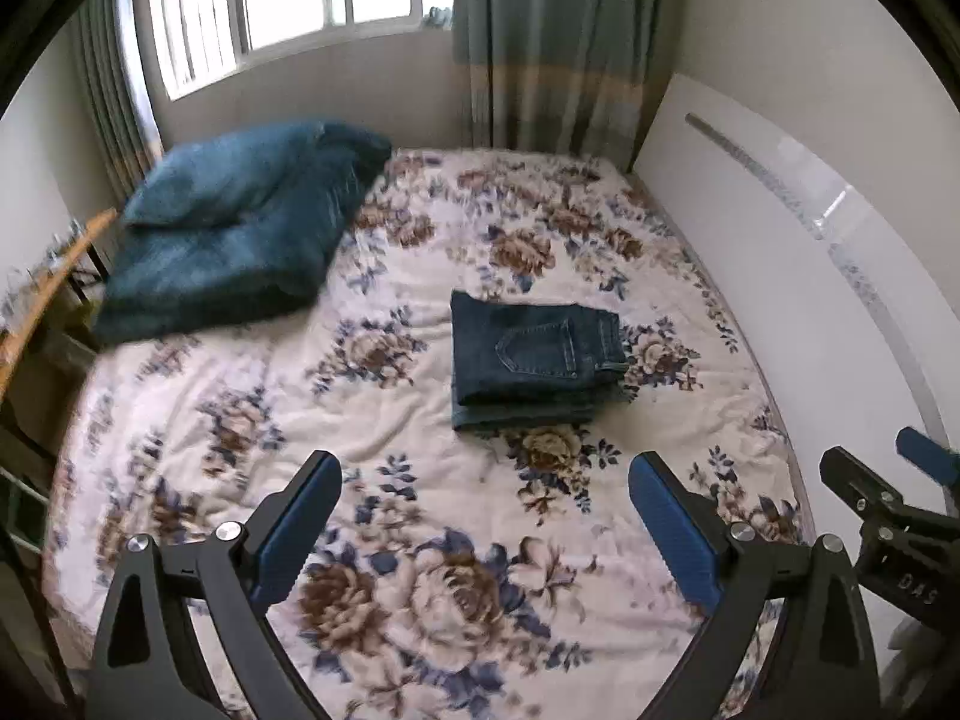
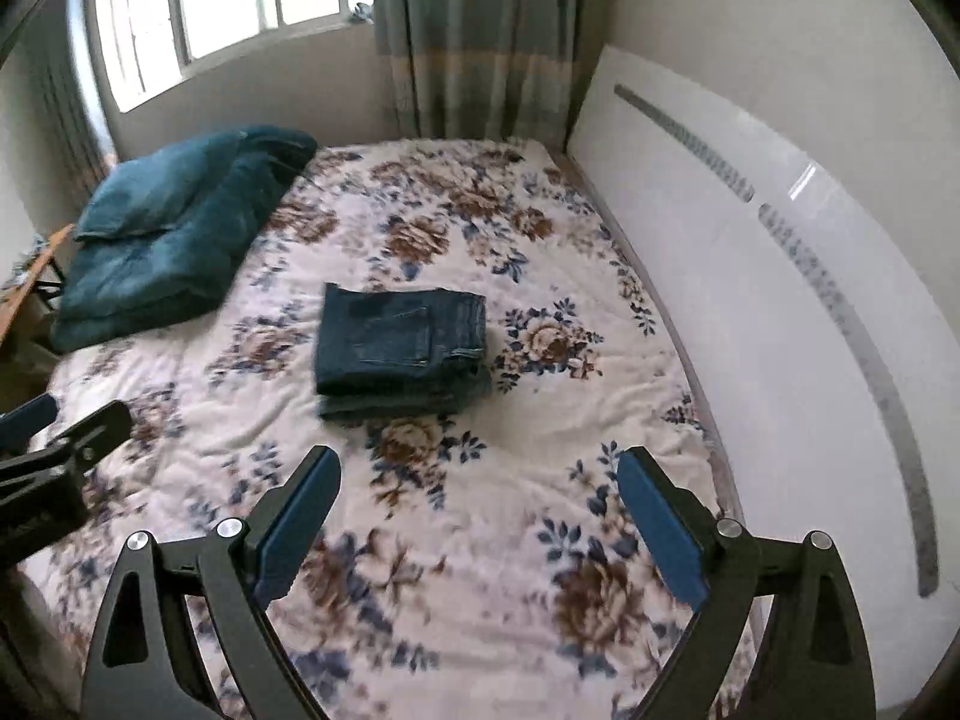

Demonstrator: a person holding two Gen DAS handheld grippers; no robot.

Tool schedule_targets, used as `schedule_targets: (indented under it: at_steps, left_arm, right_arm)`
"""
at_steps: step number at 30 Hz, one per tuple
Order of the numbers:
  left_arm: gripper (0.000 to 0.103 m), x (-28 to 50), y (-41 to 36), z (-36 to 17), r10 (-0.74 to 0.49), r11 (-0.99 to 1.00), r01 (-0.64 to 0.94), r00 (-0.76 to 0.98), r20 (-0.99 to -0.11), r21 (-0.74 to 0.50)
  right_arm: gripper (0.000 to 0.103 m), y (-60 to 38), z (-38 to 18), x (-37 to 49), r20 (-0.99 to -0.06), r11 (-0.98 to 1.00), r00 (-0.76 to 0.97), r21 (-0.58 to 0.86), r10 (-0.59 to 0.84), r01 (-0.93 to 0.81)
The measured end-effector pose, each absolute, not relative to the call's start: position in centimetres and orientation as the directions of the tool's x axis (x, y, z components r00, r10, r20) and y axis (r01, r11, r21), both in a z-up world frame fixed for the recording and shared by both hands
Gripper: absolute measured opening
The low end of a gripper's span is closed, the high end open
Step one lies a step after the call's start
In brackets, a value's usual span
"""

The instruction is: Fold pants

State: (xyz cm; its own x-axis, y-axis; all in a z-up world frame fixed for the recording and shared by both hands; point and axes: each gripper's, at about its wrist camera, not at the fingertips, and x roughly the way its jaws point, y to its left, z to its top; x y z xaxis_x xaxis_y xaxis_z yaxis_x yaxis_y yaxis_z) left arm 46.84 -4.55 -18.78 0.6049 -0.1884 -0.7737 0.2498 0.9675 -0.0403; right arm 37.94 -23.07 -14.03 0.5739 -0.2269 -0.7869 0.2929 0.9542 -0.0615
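A pair of dark blue jeans (image 1: 531,357) lies folded into a compact rectangle on the floral bed cover (image 1: 390,420), back pocket up. It also shows in the right wrist view (image 2: 402,354). My left gripper (image 1: 486,480) is open and empty, held above the bed well short of the jeans. My right gripper (image 2: 477,474) is open and empty too, also back from the jeans. The right gripper shows at the right edge of the left wrist view (image 1: 882,480). The left gripper shows at the left edge of the right wrist view (image 2: 60,438).
A folded teal blanket with a pillow (image 1: 240,228) lies at the bed's far left. A white headboard panel (image 1: 780,228) runs along the right side. A window (image 1: 288,0) and a green curtain (image 1: 552,42) stand behind. A wooden rack (image 1: 48,288) is at left.
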Motion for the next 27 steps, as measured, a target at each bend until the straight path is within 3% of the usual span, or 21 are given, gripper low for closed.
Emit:
schedule_targets:
  at_steps: [13, 27]
  left_arm:
    - [0.098, 31.6, -0.8, -7.3, -0.199, 0.973, 0.227, 0.692, -0.694, -0.053]
    - [0.098, 23.9, 1.5, -3.1, -0.132, 0.988, 0.154, 0.726, -0.675, -0.028]
  right_arm:
    - [0.096, -17.7, 0.4, 20.3, -0.707, 0.969, 0.672, -0.077, -0.221, 0.236]
    - [0.096, -16.2, 7.0, 11.1, -0.665, 0.982, 0.727, -0.05, -0.17, 0.183]
